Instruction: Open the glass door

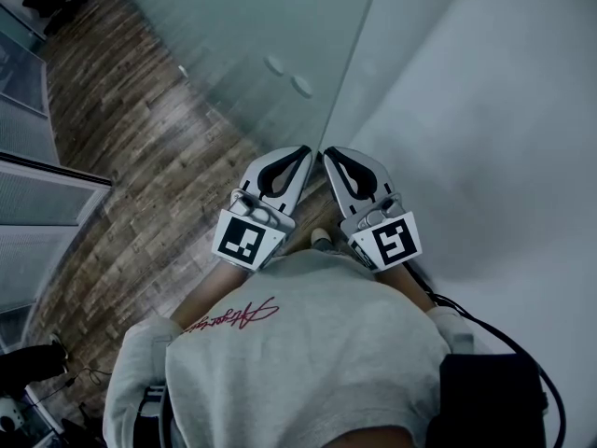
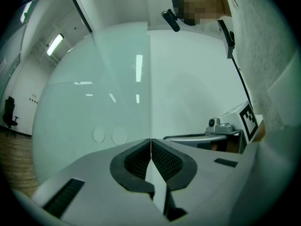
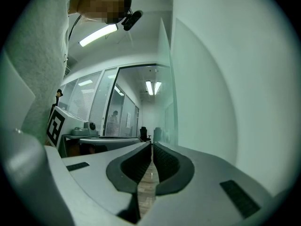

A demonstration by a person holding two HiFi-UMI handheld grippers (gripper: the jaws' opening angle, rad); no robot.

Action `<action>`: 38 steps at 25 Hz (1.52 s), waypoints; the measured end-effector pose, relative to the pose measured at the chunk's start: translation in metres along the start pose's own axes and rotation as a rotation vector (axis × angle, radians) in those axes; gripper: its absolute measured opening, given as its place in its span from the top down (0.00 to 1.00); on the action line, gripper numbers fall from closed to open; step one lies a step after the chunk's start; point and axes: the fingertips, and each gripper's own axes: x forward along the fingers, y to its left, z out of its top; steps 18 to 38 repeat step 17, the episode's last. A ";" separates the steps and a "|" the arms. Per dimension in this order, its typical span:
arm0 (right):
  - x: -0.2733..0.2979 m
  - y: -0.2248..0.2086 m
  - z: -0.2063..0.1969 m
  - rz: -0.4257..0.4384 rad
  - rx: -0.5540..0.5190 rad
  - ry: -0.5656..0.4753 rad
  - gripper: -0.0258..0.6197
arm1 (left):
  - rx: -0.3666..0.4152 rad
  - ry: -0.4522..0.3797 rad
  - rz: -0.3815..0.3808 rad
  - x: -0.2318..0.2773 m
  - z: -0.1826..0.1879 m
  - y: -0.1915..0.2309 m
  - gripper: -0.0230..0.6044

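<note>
My left hand-held gripper [image 1: 304,151] and right hand-held gripper [image 1: 327,153] sit side by side at the centre of the head view — each has its jaws pressed together, nothing between them. Just above their tips the frosted glass door [image 1: 233,26] fills the upper centre, with two round discs [image 1: 301,86] on it. A white wall [image 1: 485,110] lies to the right — a wooden floor [image 1: 121,147] to the left.
</note>
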 end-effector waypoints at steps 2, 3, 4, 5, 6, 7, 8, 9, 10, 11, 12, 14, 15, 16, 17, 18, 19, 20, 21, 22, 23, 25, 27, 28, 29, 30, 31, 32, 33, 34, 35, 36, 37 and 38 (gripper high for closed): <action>0.000 -0.001 -0.001 0.006 0.007 0.002 0.92 | 0.001 -0.002 0.006 0.000 0.000 0.000 0.94; 0.000 -0.001 -0.002 0.011 0.006 0.003 0.92 | 0.001 -0.004 0.010 0.000 0.000 0.000 0.94; -0.001 -0.001 -0.002 0.017 0.006 0.004 0.92 | 0.002 -0.008 0.015 0.000 0.000 0.000 0.94; -0.001 0.000 -0.003 0.022 0.005 0.005 0.92 | 0.003 -0.011 0.020 0.000 0.000 0.000 0.94; -0.001 0.000 -0.003 0.027 0.003 0.006 0.92 | 0.002 -0.013 0.024 0.000 0.000 0.000 0.94; 0.000 0.000 -0.002 0.030 0.002 0.007 0.92 | 0.001 -0.013 0.028 0.000 0.001 0.000 0.94; 0.000 0.000 -0.001 0.032 0.002 0.006 0.92 | 0.000 -0.014 0.031 0.000 0.001 0.000 0.94; 0.000 -0.001 0.000 0.034 0.000 0.003 0.92 | -0.001 -0.014 0.034 0.001 0.001 0.000 0.94; 0.001 -0.002 0.000 0.036 -0.002 0.001 0.92 | 0.000 -0.015 0.037 0.001 0.001 0.001 0.94; 0.002 -0.002 0.000 0.039 -0.004 -0.001 0.92 | 0.000 -0.016 0.040 0.002 0.000 0.001 0.94; 0.002 -0.003 -0.001 0.043 -0.004 -0.002 0.92 | 0.000 -0.017 0.044 0.002 -0.001 0.002 0.94; 0.002 -0.003 -0.003 0.049 -0.003 0.000 0.92 | -0.001 -0.020 0.050 0.002 -0.001 0.002 0.94; 0.002 -0.003 -0.004 0.051 -0.003 0.001 0.92 | -0.001 -0.020 0.053 0.002 -0.001 0.002 0.94; 0.002 -0.004 -0.004 0.053 -0.003 0.001 0.92 | 0.000 -0.021 0.055 0.002 -0.001 0.002 0.94; 0.002 -0.004 -0.004 0.055 -0.003 0.002 0.92 | 0.001 -0.022 0.057 0.003 -0.001 0.002 0.94; 0.002 -0.004 -0.004 0.055 -0.003 0.002 0.92 | 0.001 -0.022 0.057 0.003 -0.001 0.002 0.94; 0.002 -0.004 -0.004 0.055 -0.003 0.002 0.92 | 0.001 -0.022 0.057 0.003 -0.001 0.002 0.94; 0.002 -0.004 -0.004 0.055 -0.003 0.002 0.92 | 0.001 -0.022 0.057 0.003 -0.001 0.002 0.94; 0.002 -0.004 -0.004 0.055 -0.003 0.002 0.92 | 0.001 -0.022 0.057 0.003 -0.001 0.002 0.94; 0.002 -0.004 -0.004 0.055 -0.003 0.002 0.92 | 0.001 -0.022 0.057 0.003 -0.001 0.002 0.94; 0.002 -0.004 -0.004 0.055 -0.003 0.002 0.92 | 0.001 -0.022 0.057 0.003 -0.001 0.002 0.94; 0.002 -0.004 -0.004 0.055 -0.003 0.002 0.92 | 0.001 -0.022 0.057 0.003 -0.001 0.002 0.94; 0.002 -0.004 -0.004 0.055 -0.003 0.002 0.92 | 0.001 -0.022 0.057 0.003 -0.001 0.002 0.94; 0.002 -0.004 -0.004 0.055 -0.003 0.002 0.92 | 0.001 -0.022 0.057 0.003 -0.001 0.002 0.94; 0.002 -0.004 -0.004 0.055 -0.003 0.002 0.92 | 0.001 -0.022 0.057 0.003 -0.001 0.002 0.94; 0.002 -0.004 -0.004 0.055 -0.003 0.002 0.92 | 0.001 -0.022 0.057 0.003 -0.001 0.002 0.94; 0.002 -0.004 -0.004 0.055 -0.003 0.002 0.92 | 0.001 -0.022 0.057 0.003 -0.001 0.002 0.94; 0.002 -0.004 -0.004 0.055 -0.003 0.002 0.92 | 0.001 -0.022 0.057 0.003 -0.001 0.002 0.94; 0.002 -0.004 -0.004 0.055 -0.003 0.002 0.92 | 0.001 -0.022 0.057 0.003 -0.001 0.002 0.94; 0.002 -0.004 -0.004 0.055 -0.003 0.002 0.92 | 0.001 -0.022 0.057 0.003 -0.001 0.002 0.94; 0.002 -0.004 -0.004 0.055 -0.003 0.002 0.92 | 0.001 -0.022 0.057 0.003 -0.001 0.002 0.94; 0.002 -0.004 -0.004 0.055 -0.003 0.002 0.92 | 0.001 -0.022 0.057 0.003 -0.001 0.002 0.94; 0.002 -0.004 -0.004 0.055 -0.003 0.002 0.92 | 0.001 -0.022 0.057 0.003 -0.001 0.002 0.94; 0.002 -0.004 -0.004 0.055 -0.003 0.002 0.92 | 0.001 -0.022 0.057 0.003 -0.001 0.002 0.94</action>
